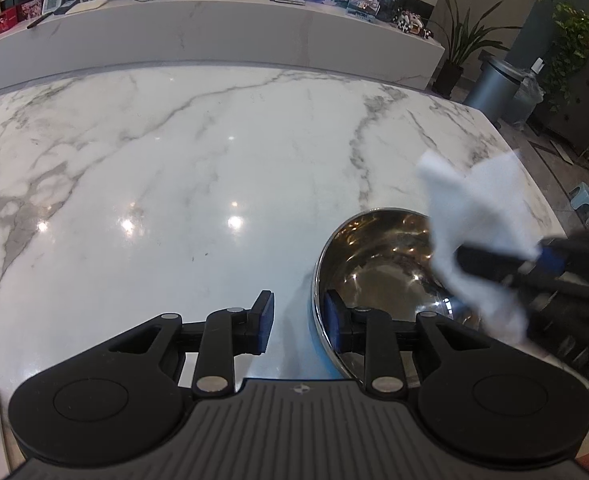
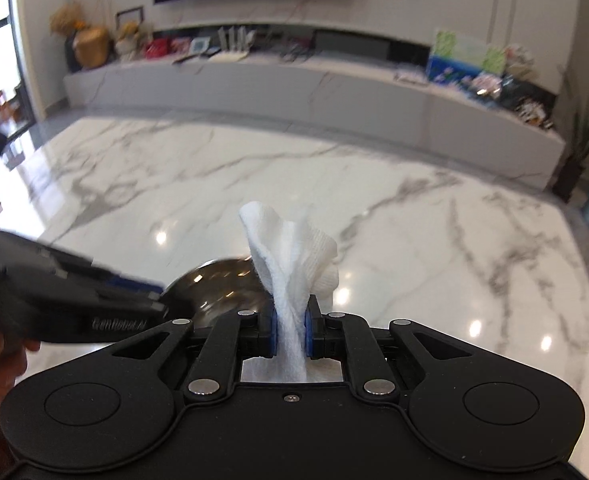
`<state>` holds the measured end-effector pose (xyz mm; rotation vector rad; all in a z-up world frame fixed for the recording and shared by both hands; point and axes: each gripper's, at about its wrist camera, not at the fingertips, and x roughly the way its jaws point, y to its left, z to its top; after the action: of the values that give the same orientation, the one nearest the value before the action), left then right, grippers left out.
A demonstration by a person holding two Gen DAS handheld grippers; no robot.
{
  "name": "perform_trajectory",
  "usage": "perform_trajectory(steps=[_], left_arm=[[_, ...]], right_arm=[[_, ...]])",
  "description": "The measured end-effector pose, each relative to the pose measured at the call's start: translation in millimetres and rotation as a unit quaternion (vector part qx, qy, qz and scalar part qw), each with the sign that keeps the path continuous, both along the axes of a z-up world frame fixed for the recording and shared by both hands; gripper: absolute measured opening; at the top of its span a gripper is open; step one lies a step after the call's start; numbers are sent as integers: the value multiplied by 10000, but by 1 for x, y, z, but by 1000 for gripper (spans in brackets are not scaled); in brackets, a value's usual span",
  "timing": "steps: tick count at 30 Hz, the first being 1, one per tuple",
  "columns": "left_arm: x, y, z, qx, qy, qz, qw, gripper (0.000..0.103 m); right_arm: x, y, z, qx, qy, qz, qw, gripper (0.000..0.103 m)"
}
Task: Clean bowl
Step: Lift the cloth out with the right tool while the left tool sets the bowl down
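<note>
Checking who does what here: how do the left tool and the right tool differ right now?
The left tool is open, its fingers straddling the steel bowl's rim, one inside and one outside; the right tool is shut on a white cloth. The left tool sits low at the bowl on the marble table; the right tool holds its cloth above the bowl. Both are black with blue pads.

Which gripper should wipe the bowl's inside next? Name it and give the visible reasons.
Right. The right gripper is shut on the white cloth, held above the bowl. The left gripper is open, its fingers straddling the bowl's rim, so it looks better placed to steady the bowl.
</note>
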<state>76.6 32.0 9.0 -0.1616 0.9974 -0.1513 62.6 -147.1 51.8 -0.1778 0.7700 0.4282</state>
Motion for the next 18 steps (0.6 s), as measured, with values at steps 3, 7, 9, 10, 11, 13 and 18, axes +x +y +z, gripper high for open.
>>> perform_trajectory(steps=[3, 7, 9, 10, 11, 13, 18], left_arm=[[-1, 0, 1, 3, -10, -4, 10000, 26], [-2, 0, 0, 10, -28, -20, 10000, 27], [-3, 0, 0, 42, -32, -17, 10000, 28], [-3, 0, 0, 52, -29, -20, 10000, 28], [-4, -1, 0, 59, -25, -25, 10000, 28], [-3, -2, 0, 64, -15, -40, 10000, 29], [-1, -5, 0, 92, -1, -65, 9999, 29]], right_arm=[[3, -9, -1, -59, -27, -171, 9998, 10], [7, -21, -9, -184, 33, -355, 9992, 10], [9, -25, -19, -294, 152, -380, 9987, 10], [10, -28, -25, -285, 259, -384, 9985, 10], [12, -30, -30, -244, 387, -391, 9982, 10], [17, -36, -43, -59, 728, -418, 9965, 10], [21, -43, -64, 60, 1126, -490, 9924, 11]])
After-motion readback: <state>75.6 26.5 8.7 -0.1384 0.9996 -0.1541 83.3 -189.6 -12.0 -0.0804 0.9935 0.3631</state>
